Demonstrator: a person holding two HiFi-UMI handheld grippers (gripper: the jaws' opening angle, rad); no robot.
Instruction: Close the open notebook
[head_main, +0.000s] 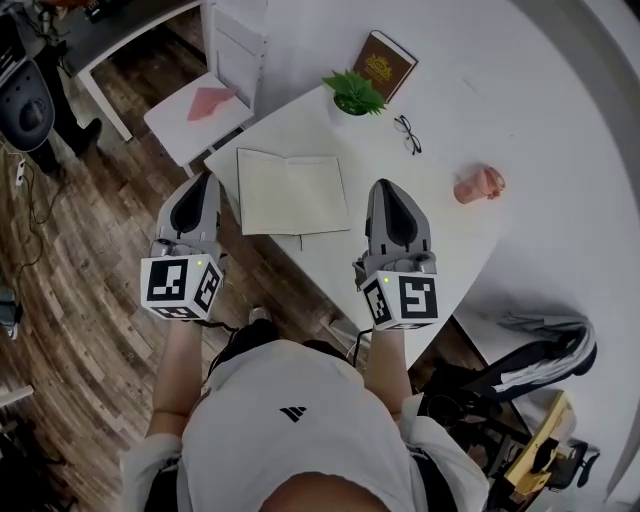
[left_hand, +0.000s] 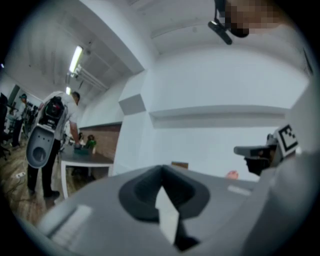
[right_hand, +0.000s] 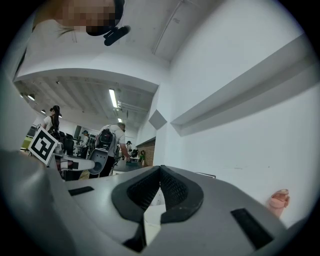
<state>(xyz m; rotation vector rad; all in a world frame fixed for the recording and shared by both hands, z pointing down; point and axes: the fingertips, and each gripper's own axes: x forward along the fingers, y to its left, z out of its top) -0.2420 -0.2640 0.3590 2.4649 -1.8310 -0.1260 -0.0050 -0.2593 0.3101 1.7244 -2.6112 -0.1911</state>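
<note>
The open notebook (head_main: 290, 190) lies flat on the white table (head_main: 450, 110), its cream pages facing up. My left gripper (head_main: 207, 180) hovers just left of the notebook, at the table's left edge, with its jaws shut on nothing. My right gripper (head_main: 383, 186) sits just right of the notebook, over the table, also shut and empty. Both point level toward the far side. In the left gripper view the jaws (left_hand: 161, 169) meet at the tip, and the right gripper (left_hand: 265, 150) shows at the right. The right gripper view shows its jaws (right_hand: 160, 169) closed together. Neither gripper view shows the notebook.
Beyond the notebook stand a small potted plant (head_main: 352, 92), a brown book (head_main: 385, 65) and a pair of glasses (head_main: 407, 133). A pink cup (head_main: 478, 185) lies to the right. A white chair (head_main: 205, 105) stands at the table's left corner. A person (left_hand: 50, 135) stands in the background.
</note>
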